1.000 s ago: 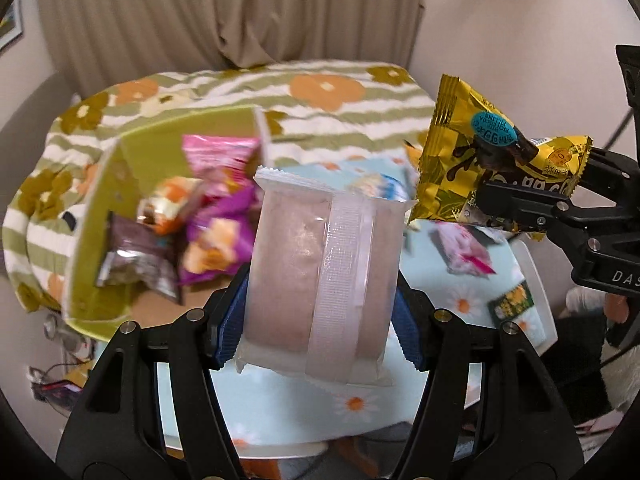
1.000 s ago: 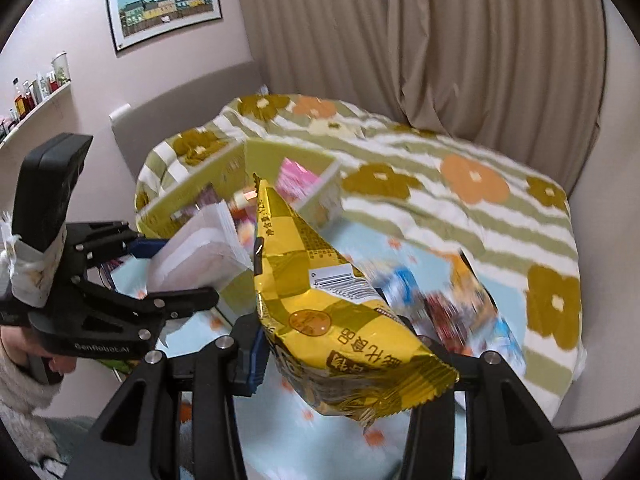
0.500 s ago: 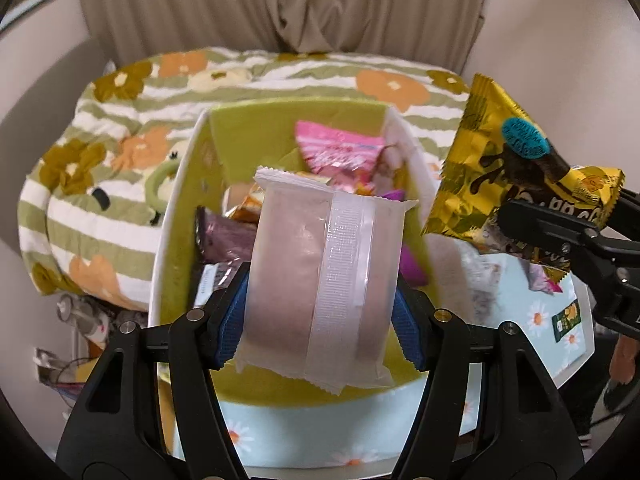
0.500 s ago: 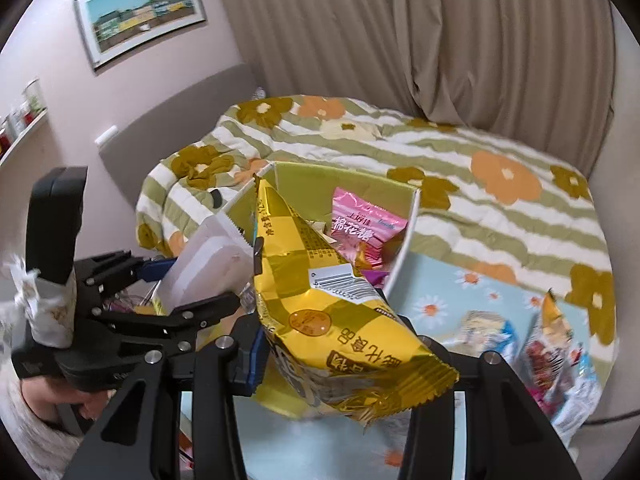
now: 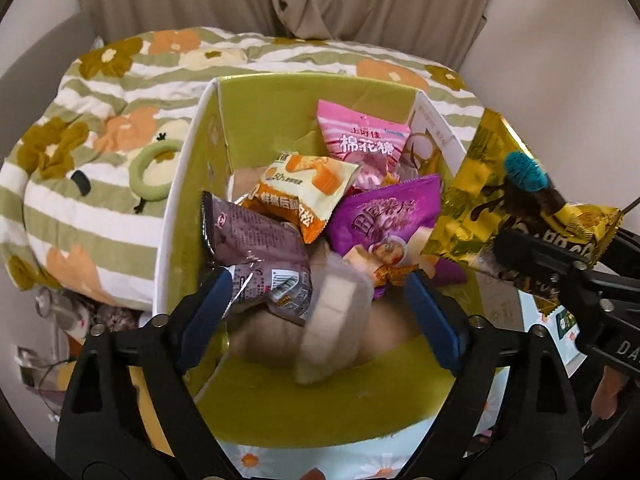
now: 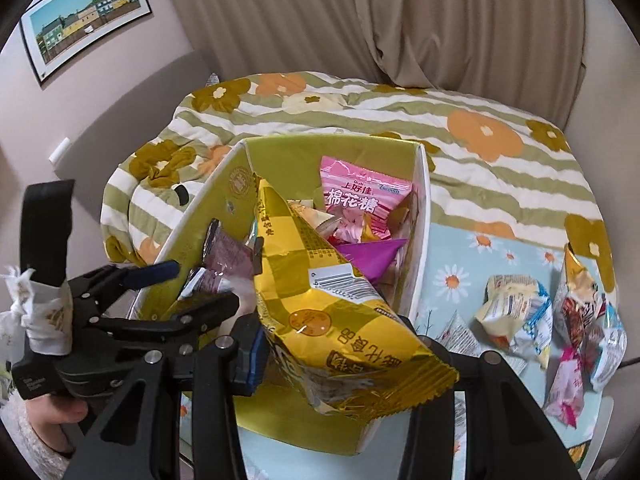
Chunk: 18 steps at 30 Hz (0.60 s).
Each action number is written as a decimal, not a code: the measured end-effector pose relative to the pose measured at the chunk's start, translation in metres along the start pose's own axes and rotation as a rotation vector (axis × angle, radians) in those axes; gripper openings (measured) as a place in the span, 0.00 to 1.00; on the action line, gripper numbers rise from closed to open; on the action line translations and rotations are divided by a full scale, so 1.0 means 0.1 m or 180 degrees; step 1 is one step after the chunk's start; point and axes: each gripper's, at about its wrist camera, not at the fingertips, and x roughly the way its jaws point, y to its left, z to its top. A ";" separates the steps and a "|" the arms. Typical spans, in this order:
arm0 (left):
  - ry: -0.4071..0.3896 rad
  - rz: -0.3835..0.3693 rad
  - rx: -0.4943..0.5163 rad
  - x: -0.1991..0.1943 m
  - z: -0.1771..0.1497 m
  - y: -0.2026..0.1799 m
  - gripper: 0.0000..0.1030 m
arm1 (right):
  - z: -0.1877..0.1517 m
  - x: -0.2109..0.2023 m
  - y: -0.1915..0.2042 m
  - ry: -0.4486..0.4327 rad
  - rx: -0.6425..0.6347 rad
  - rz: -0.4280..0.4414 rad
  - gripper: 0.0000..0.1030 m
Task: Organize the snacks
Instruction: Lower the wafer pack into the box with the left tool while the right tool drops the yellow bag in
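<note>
A green-lined box (image 5: pixel 280 96) (image 6: pixel 280 156) holds several snack packets: a pink one (image 5: pixel 360 136), an orange one (image 5: pixel 304 192), a purple one (image 5: pixel 388 216) and a brown one (image 5: pixel 256 248). My left gripper (image 5: pixel 320 312) is open above the box's near end. A pale beige packet (image 5: pixel 332 332), blurred, lies loose between its fingers inside the box. My right gripper (image 6: pixel 340 344) is shut on a yellow packet (image 6: pixel 320 292) (image 5: pixel 500 208), held over the box's right wall.
Several loose packets (image 6: pixel 516 320) lie on the daisy-print tablecloth (image 6: pixel 456 276) to the right of the box. A floral striped quilt (image 6: pixel 440 120) lies behind it, with curtains (image 6: pixel 360 20) and a framed picture (image 6: pixel 84 20) beyond.
My left gripper moved over the box, opened and let the beige packet drop inside. My right gripper brought the yellow packet over the box's right side.
</note>
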 end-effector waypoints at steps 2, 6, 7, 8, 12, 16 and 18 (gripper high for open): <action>-0.0001 0.0006 0.0002 -0.05 -0.03 -0.01 0.86 | -0.01 0.00 0.03 0.0005 -0.0003 -0.0011 0.40; -0.0088 0.0033 -0.0043 -0.22 -0.14 -0.03 0.87 | -0.03 -0.09 0.07 -0.0030 -0.0085 -0.0009 0.41; -0.0100 0.0050 -0.0051 -0.25 -0.15 -0.03 0.87 | -0.03 -0.11 0.07 -0.0045 -0.0110 0.0000 0.41; -0.0117 0.0059 -0.0065 -0.30 -0.18 -0.04 0.87 | -0.02 -0.12 0.08 -0.0059 -0.0129 0.0014 0.41; -0.0183 0.0047 -0.0185 -0.46 -0.25 -0.03 0.87 | 0.00 -0.10 0.08 -0.0035 -0.0157 0.0093 0.41; -0.0197 0.0120 -0.0193 -0.51 -0.30 -0.03 0.88 | 0.05 0.01 0.11 0.0054 -0.0219 0.0182 0.42; -0.0184 0.0190 -0.0183 -0.49 -0.33 -0.03 0.88 | 0.07 0.11 0.14 0.0116 -0.0263 0.0179 0.42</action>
